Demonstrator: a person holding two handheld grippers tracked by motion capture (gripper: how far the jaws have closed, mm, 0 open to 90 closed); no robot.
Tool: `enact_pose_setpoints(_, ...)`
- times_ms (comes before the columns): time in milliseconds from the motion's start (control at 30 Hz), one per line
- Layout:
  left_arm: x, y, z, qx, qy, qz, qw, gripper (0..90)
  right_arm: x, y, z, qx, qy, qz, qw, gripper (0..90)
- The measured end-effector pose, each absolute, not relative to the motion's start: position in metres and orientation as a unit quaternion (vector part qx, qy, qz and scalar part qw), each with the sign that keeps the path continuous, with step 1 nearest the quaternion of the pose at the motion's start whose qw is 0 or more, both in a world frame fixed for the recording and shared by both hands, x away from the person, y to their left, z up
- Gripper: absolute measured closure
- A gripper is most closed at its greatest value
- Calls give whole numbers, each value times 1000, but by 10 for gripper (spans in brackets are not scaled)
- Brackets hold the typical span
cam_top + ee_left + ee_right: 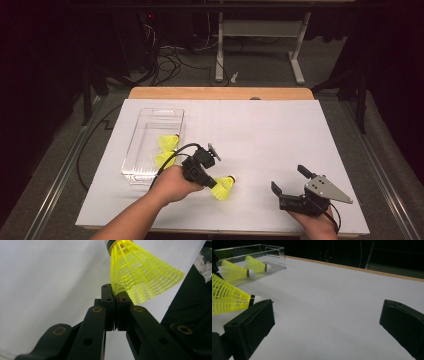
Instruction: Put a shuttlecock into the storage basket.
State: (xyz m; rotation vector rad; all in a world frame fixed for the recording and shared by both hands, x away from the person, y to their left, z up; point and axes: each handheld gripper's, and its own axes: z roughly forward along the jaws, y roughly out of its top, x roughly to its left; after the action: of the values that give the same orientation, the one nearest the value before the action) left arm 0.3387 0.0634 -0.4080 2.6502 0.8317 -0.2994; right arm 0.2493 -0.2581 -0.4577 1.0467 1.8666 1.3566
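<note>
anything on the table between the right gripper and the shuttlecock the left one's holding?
No, bare white tabletop between the right gripper and the held shuttlecock, in the high view and the right gripper view.

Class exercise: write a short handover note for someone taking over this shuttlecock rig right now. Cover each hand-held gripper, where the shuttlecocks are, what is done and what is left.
Left hand-held gripper: shut on the skirt edge of a shuttlecock, near the table's front.
Right hand-held gripper: open, holding nothing, at the front right.
Tray: clear, at the left; two shuttlecocks already lie in it.
Done: two in the tray, the third gripped.
Left: probably carry the held one over to the tray and let go.
</note>
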Motion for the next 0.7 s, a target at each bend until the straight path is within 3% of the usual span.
enact_pose_setpoints(700,340,93,-410,926,319,-104,172,875,249,-257,-458,391,705,511,299,2)
